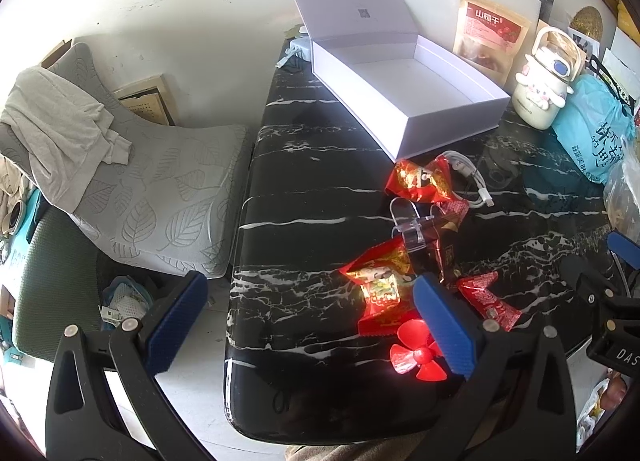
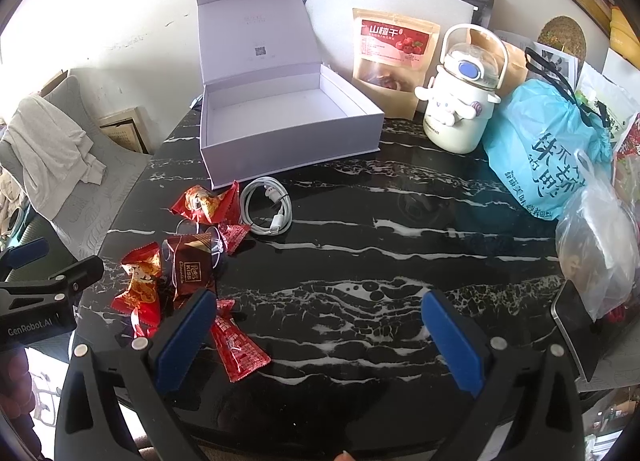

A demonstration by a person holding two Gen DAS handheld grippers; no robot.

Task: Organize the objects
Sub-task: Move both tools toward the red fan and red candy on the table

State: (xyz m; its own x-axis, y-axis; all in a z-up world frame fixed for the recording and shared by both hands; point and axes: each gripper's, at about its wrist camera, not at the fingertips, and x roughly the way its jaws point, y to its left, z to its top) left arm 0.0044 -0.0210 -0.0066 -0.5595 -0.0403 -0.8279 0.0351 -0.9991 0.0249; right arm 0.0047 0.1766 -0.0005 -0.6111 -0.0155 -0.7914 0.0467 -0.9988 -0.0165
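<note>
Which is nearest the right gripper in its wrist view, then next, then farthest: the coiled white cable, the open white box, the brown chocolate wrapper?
From the right gripper:
1. Brown chocolate wrapper, left, by its left finger.
2. Coiled white cable, further back, left of centre.
3. Open white box, farthest, at the back.

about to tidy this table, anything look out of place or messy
Yes: red snack packets and a coiled white cable lie scattered on the black marble table in front of the open white box, which is empty.
</note>
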